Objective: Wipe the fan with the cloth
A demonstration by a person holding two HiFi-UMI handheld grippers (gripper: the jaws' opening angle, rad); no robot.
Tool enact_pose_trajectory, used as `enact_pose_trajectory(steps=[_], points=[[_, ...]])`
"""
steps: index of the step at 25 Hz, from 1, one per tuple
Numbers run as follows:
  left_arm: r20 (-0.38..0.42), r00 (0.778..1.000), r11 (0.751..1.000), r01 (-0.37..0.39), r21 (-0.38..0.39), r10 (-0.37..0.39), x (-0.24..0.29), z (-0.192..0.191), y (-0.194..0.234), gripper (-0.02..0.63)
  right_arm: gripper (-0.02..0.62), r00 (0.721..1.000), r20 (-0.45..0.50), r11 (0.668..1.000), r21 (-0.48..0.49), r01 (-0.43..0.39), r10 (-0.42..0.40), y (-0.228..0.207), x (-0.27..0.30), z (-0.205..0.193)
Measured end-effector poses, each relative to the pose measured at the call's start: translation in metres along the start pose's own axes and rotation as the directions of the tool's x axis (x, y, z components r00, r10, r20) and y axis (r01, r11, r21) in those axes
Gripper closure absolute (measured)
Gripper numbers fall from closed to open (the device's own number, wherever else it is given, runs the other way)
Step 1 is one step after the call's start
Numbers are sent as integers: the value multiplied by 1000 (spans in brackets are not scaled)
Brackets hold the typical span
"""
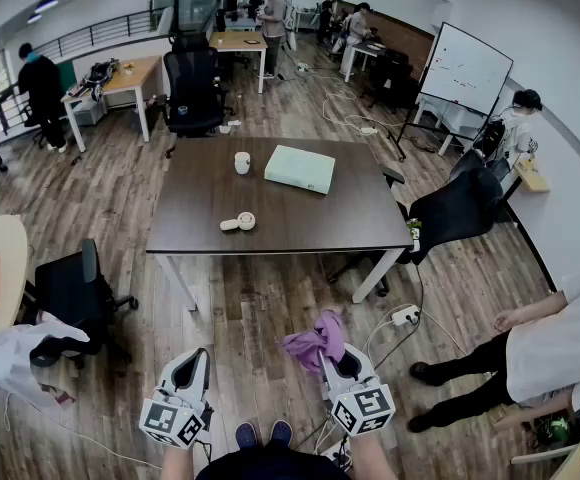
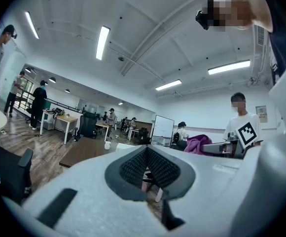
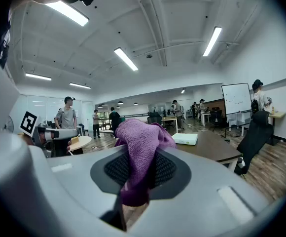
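Currently, both grippers are held low at the near edge of the head view, above the wood floor (image 1: 270, 298) and well apart from the dark table (image 1: 200, 218). Left gripper (image 1: 194, 366): jaws fully together, with nothing between them; the left gripper view shows the two ribbed pads (image 2: 133, 168) meeting with no gap. Right gripper (image 1: 336, 364): jaws clamped on the purple cloth (image 1: 315, 340), which bunches above the pads and hangs a short tail below them in the right gripper view. The fan (image 1: 239, 223), a small white unit, lies flat on the table near its front edge, left of centre. Further back on the same surface are a white cup (image 1: 242, 162) and a pale green box (image 1: 300, 169), near each other but apart. Neither gripper touches the fan.
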State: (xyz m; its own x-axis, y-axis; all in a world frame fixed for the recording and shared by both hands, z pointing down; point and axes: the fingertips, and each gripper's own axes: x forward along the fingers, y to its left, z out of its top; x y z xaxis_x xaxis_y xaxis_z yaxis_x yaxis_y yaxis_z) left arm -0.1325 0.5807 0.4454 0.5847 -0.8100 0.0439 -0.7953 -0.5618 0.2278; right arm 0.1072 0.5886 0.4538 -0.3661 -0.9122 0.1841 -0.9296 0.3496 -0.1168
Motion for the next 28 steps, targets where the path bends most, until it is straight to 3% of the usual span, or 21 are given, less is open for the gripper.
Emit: enact_pose_trajectory(steps=[28], points=[[16,1000,1000,15,1,-15,-9,8,33,612,503,999,37,999,53,-11,9,26,16,7]])
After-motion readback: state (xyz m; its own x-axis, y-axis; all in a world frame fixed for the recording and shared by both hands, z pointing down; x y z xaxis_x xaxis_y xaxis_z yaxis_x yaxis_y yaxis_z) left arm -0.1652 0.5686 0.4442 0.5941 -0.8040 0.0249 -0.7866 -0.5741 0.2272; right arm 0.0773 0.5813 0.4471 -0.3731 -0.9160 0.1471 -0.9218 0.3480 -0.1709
